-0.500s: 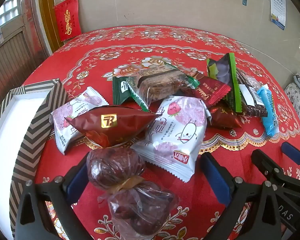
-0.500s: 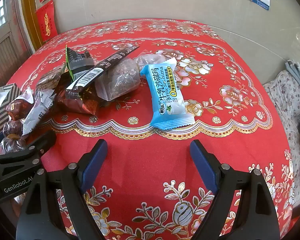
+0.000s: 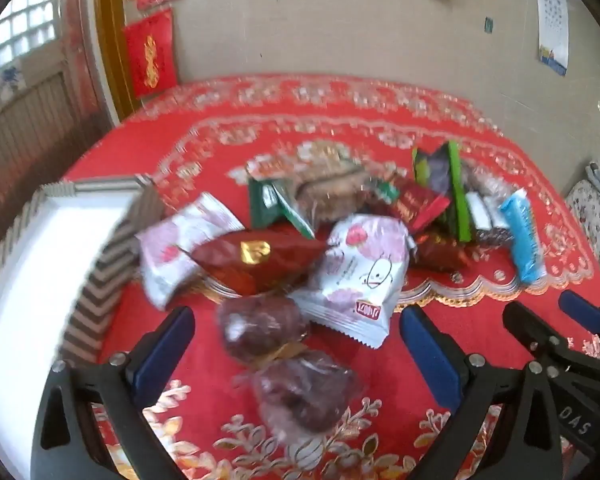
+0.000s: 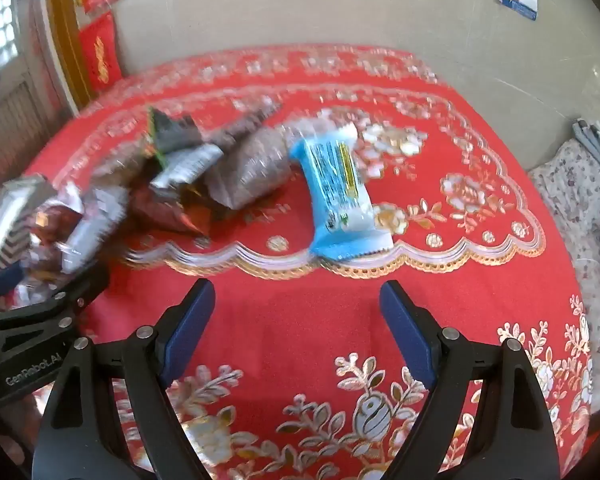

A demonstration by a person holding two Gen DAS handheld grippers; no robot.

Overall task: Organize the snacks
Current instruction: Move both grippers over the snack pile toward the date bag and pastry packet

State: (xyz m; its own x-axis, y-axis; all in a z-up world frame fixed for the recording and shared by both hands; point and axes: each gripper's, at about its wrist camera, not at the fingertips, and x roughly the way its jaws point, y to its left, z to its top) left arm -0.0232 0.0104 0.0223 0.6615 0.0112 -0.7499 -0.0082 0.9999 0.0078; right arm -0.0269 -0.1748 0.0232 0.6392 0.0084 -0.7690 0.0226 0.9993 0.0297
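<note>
Both grippers have pulled back, views blurred | left gripper (image 3: 296, 344) spread, date bag (image 3: 260, 330) between fingers, ungripped | right gripper (image 4: 298, 328) spread, empty | pickup pending

Left gripper (image 3: 296, 344) path: I see the twin date bag (image 3: 284, 364) lying between my spread fingers, with the white strawberry packet (image 3: 360, 272) just behind.
Left flank: striped box (image 3: 100, 280) wall crowds in.
Right gripper (image 4: 296, 320) path: bare red cloth (image 4: 300, 328), then the blue packet (image 4: 340, 196) (blurred).
</note>
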